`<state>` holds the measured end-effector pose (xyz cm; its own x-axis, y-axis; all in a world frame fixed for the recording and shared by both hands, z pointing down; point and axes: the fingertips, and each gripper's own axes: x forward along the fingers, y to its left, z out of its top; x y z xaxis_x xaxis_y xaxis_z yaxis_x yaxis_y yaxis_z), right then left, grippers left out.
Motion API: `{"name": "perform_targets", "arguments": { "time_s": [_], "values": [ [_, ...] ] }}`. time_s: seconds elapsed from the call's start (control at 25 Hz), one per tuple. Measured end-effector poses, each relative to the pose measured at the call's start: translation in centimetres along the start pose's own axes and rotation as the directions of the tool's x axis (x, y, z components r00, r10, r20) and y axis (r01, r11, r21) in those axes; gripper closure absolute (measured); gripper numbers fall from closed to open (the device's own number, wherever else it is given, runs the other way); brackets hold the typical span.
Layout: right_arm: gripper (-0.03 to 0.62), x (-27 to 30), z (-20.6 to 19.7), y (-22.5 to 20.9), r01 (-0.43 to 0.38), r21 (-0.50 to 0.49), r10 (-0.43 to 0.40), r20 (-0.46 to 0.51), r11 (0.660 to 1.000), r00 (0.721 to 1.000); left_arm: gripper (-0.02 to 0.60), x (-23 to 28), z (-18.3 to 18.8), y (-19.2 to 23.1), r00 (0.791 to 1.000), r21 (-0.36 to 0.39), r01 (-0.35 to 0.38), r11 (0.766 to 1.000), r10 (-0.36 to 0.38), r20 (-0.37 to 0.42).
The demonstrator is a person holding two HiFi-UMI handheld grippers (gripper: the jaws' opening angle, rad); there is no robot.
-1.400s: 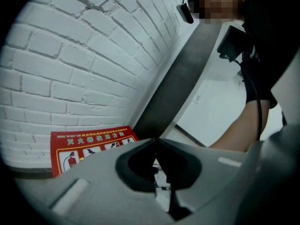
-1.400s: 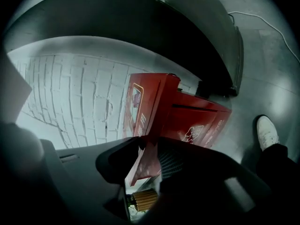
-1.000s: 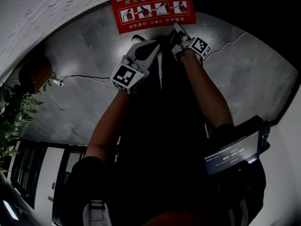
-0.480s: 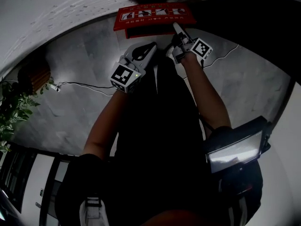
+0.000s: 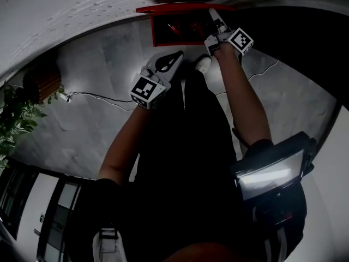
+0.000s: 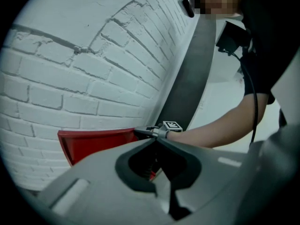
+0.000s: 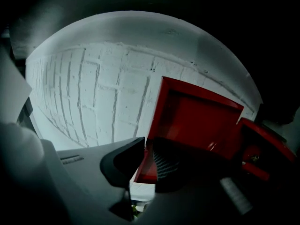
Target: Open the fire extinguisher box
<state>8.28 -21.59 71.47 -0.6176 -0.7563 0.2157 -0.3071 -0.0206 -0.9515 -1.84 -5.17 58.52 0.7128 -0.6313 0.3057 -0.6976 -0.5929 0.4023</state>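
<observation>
The red fire extinguisher box (image 5: 174, 30) sits against the white brick wall (image 7: 93, 88), lid (image 7: 197, 116) raised open

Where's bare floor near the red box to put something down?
Bare floor left of the red box, between wall and white cable. Crowded in front: shoe, left gripper, right gripper, jaws closing on the raised lid.

We see a grey stone-tile floor (image 5: 82, 130) carrying a thin white cable (image 5: 109, 97), a leafy green plant (image 5: 13, 127) and an open red metal box (image 5: 180, 30).
</observation>
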Motion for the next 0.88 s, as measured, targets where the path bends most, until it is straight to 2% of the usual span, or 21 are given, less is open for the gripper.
{"name": "perform_targets", "arguments": {
  "time_s": [0.16, 0.2, 0.24, 0.44, 0.52, 0.6, 0.72, 0.8, 0.88],
  "values": [
    [0.539, 0.9, 0.6, 0.7, -0.044, -0.021, 0.044, -0.002, 0.999, 0.999, 0.58, -0.4, -0.2, 0.3, 1.0, -0.006, -0.014, 1.0, 0.014, 0.002],
    [0.52, 1.1, 0.9, 0.9, -0.059, -0.04, 0.059, -0.003, 0.997, 0.998, 0.58, -0.4, -0.3, 0.3, 1.0, -0.006, -0.016, 1.0, 0.016, 0.003],
    [0.502, 1.2, 1.2, 0.9, -0.058, -0.053, 0.058, -0.003, 0.997, 0.998, 0.58, -0.4, -0.2, 0.4, 1.0, -0.006, -0.018, 1.0, 0.018, 0.004],
    [0.496, 1.0, 1.6, 0.6, -0.01, -0.063, 0.01, 0.0, 0.998, 1.0, 0.58, -0.6, 0.2, 0.7, 1.0, -0.008, -0.026, 1.0, 0.026, 0.009],
    [0.503, 1.2, 1.4, 2.0, -0.064, -0.118, 0.061, -0.027, 0.991, 0.998, 0.58, -0.6, 0.5, 0.9, 1.0, -0.006, -0.028, 1.0, 0.028, 0.012],
    [0.53, 1.2, 1.1, 4.0, -0.135, -0.176, 0.125, -0.067, 0.975, 0.99, 0.58, -0.6, 0.9, 1.0, 0.999, 0.0, -0.03, 1.0, 0.03, 0.015],
    [0.58, -0.3, 0.3, 7.7, -0.196, -0.27, 0.165, -0.133, 0.943, 0.977, 0.58, -1.2, 2.4, 0.3, 0.999, 0.014, -0.026, 1.0, 0.026, 0.028],
    [0.583, -2.0, -0.2, 10.7, -0.23, -0.366, 0.172, -0.185, 0.902, 0.968, 0.58, -2.0, 3.8, -0.6, 0.999, 0.026, -0.017, 1.0, 0.016, 0.043],
    [0.583, -3.6, -0.8, 15.0, -0.288, -0.463, 0.196, -0.238, 0.838, 0.951, 0.58, -2.9, 5.6, -1.7, 0.998, 0.043, -0.005, 0.999, 0.003, 0.064]
  ]
}}
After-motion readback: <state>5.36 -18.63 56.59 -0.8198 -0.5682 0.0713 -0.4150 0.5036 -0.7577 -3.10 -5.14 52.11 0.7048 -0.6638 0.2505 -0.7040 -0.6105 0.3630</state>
